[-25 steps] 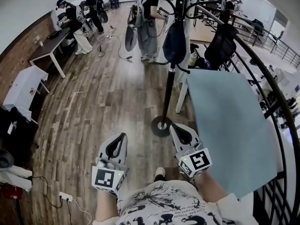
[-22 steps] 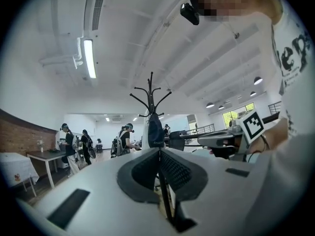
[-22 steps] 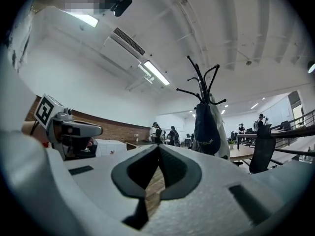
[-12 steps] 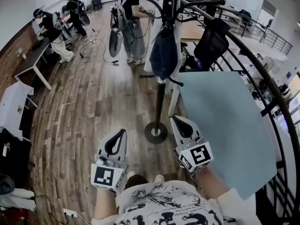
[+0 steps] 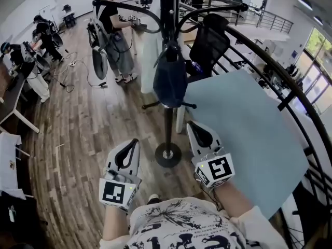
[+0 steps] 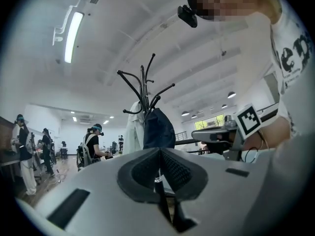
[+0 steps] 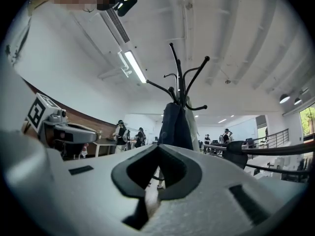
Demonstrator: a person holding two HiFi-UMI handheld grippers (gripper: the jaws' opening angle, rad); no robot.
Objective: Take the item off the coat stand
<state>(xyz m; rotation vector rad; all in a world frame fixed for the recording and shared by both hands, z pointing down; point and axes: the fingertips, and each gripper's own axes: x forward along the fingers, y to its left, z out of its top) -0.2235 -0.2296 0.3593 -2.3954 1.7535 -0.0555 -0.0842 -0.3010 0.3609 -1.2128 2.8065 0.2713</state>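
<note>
Both grippers have their jaws pressed together and hold nothing. Left gripper [image 5: 134, 145] and right gripper [image 5: 193, 126] sit low, well short of the dark blue item [image 5: 170, 82] hanging high on the coat stand [image 5: 168, 122]. Tugging it sideways instead of lifting it clear of its hook could tip the stand. A careless pinch might also catch the white garment [image 6: 132, 129] beside it.

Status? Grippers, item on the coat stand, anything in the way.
Left gripper, right gripper shut, empty, low by the coat stand base. Dark blue item hangs on it, untouched. No obstacle seen; blue table close at right.
</note>
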